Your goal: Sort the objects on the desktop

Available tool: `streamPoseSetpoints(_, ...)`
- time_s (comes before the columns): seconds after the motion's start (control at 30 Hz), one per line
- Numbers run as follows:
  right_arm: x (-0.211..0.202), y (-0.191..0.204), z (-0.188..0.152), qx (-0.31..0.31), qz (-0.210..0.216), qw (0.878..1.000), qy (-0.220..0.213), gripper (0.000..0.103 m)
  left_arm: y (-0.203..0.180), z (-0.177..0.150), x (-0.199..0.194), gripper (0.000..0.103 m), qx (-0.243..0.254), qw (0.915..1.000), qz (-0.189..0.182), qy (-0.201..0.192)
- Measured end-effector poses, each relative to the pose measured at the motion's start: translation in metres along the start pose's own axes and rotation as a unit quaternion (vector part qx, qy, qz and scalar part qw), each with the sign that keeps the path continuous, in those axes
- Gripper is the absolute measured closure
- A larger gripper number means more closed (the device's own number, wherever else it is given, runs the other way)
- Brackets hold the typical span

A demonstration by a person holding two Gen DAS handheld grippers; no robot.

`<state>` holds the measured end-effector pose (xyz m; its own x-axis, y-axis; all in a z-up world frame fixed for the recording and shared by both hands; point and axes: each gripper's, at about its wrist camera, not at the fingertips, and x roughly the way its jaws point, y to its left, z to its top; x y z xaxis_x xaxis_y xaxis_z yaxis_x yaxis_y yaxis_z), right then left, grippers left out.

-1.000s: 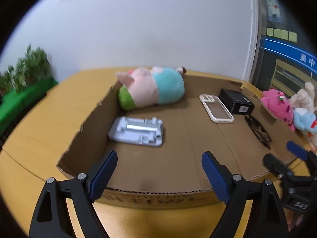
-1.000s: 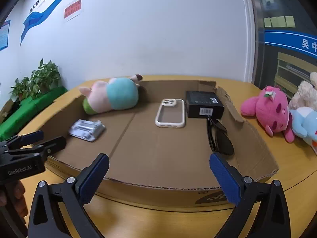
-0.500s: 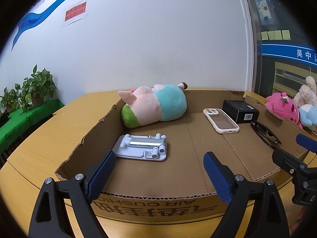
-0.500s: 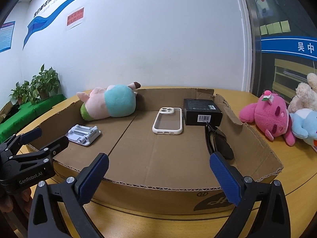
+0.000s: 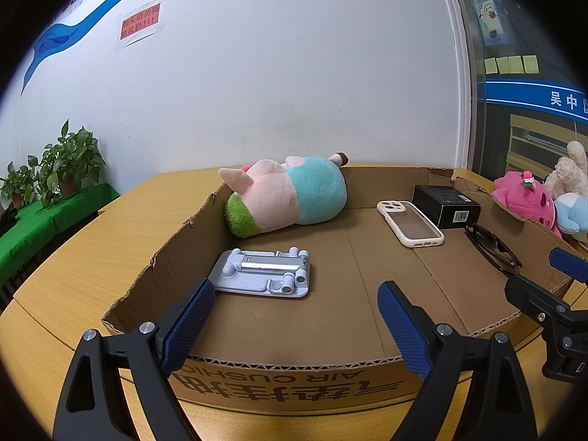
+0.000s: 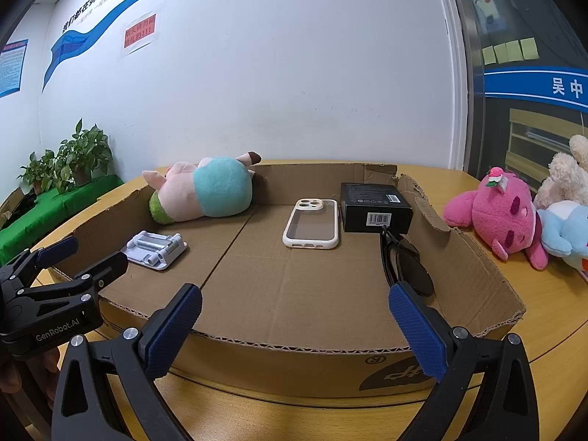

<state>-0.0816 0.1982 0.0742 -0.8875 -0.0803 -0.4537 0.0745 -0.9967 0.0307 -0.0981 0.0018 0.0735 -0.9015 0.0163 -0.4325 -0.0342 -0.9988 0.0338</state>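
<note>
Both grippers, left gripper (image 5: 294, 316) and right gripper (image 6: 296, 316), wide open, empty, short of the cardboard tray (image 6: 294, 345) on the bench (image 5: 92, 257).

In tray, one each:
- plush pig (image 5: 286, 194)
- phone stand (image 5: 264, 273)
- phone case (image 6: 311, 228)
- black box (image 6: 375, 207)
- sunglasses (image 6: 408, 268)

Risk: low reach catches tray wall, shoving everything.

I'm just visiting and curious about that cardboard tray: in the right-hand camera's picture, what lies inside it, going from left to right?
Grey phone stand → pink and teal plush pig → white phone case → black box → dark glasses. Beyond the tray, on the table at right, sits a pink plush.
</note>
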Motion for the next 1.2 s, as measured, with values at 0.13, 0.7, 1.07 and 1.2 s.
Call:
streamPoseSetpoints(0.13,0.0,0.0001,-0.0001,0.0,0.0,1.0,0.0,0.0,0.0,0.0001,0.0001,0.012,0.0,1.0,0.0,0.0)
streamPoseSetpoints(0.7,-0.0002,0.0004,-0.0002,0.0,0.0,1.0,0.0,0.0,0.0001,0.0007,-0.0002,0.012,0.001,1.0,0.0,0.0)
streamPoseSetpoints(1.07,-0.0001,0.0004,-0.0002,0.0,0.0,1.0,0.0,0.0,0.0001,0.0009,-0.0004,0.012,0.0,1.0,-0.001,0.0)
streamPoseSetpoints(1.2,-0.0002,0.0006,0.0,0.0,0.0,1.0,0.0,0.0,0.0004,0.0013,0.0011,0.012,0.001,1.0,0.0,0.0)
